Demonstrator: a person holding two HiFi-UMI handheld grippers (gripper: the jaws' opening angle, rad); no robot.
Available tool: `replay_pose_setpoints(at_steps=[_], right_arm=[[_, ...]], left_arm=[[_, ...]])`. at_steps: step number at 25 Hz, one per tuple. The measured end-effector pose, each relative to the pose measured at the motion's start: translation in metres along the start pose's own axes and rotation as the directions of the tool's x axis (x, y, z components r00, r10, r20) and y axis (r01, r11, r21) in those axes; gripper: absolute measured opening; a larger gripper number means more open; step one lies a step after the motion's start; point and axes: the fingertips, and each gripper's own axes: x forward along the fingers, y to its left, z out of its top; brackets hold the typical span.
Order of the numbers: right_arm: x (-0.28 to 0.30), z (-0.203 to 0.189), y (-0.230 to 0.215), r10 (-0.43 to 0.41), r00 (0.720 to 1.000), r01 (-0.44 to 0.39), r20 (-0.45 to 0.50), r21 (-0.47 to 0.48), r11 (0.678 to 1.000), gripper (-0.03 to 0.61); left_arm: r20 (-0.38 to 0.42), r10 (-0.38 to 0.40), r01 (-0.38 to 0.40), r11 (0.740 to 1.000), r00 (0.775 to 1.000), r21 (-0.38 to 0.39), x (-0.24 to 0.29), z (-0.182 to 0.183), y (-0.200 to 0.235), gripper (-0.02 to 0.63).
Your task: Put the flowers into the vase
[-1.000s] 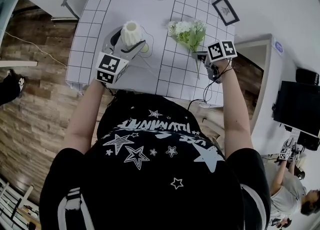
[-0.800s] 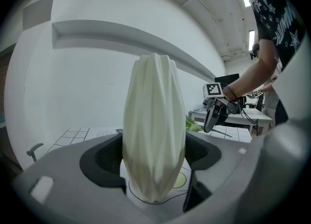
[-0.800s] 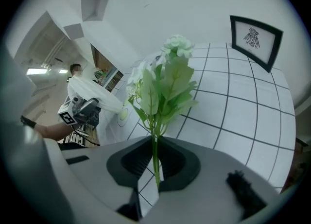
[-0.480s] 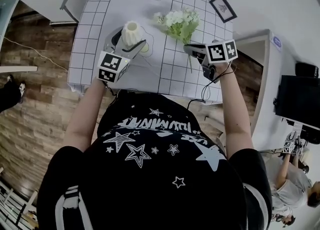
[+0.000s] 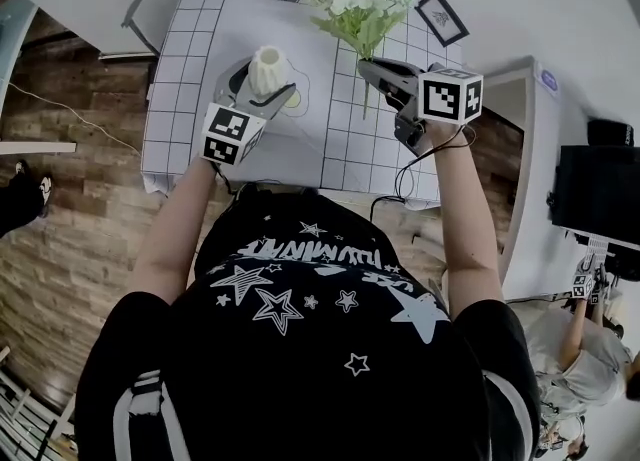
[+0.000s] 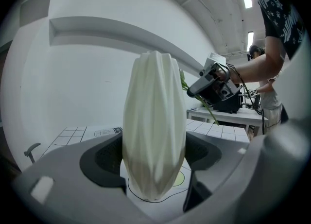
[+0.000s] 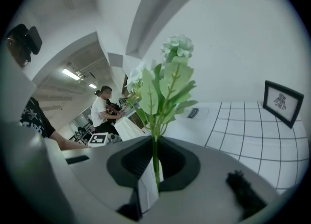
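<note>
Left tool (image 5: 265, 86) clamps the vase (image 5: 268, 62) mid-table; right tool (image 5: 368, 67) pinches the flowers (image 5: 358, 4) aloft, open table (image 5: 190, 69) between them.

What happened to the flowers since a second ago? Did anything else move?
The right tongs, shut on the stem, carried the flowers up and away from the person, toward the far edge of the table. Nothing was let go. The left tongs stay clamped round the vase, which has not moved from its spot.
</note>
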Motion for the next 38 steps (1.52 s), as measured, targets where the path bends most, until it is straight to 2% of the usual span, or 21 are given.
replay_pose_setpoints(at_steps=[9,14,20,22,30,38], right_arm=[[0.012,0.078,0.060,0.081,0.980,-0.054,0.181,-0.151,0.987,0.040],[0.018,0.125,0.098,0.161,0.931,-0.108,0.328,-0.176,0.979,0.040],[0.023,0.158,0.137,0.261,0.871,-0.196,0.416,-0.193,0.961,0.040],[0.029,0.159,0.142,0.267,0.860,-0.200,0.435,-0.195,0.960,0.040],[0.059,0.119,0.128,0.201,0.883,-0.151,0.423,-0.149,0.977,0.040],[0.079,0.075,0.123,0.133,0.935,-0.061,0.330,-0.220,0.974,0.040]], left_arm=[[0.000,-0.006,0.006,1.000,1.000,0.001,0.002,-0.001,-0.002,0.374],[-0.008,-0.010,0.010,1.000,1.000,0.001,0.002,-0.001,-0.002,0.374],[-0.002,-0.015,0.015,1.000,1.000,0.005,0.004,-0.002,-0.002,0.373],[0.000,-0.018,0.018,1.000,1.000,0.005,0.005,-0.003,-0.001,0.374],[-0.009,-0.026,0.026,1.000,1.000,0.002,0.005,-0.005,-0.003,0.374],[0.000,-0.023,0.023,1.000,1.000,0.000,0.006,-0.005,-0.002,0.374]])
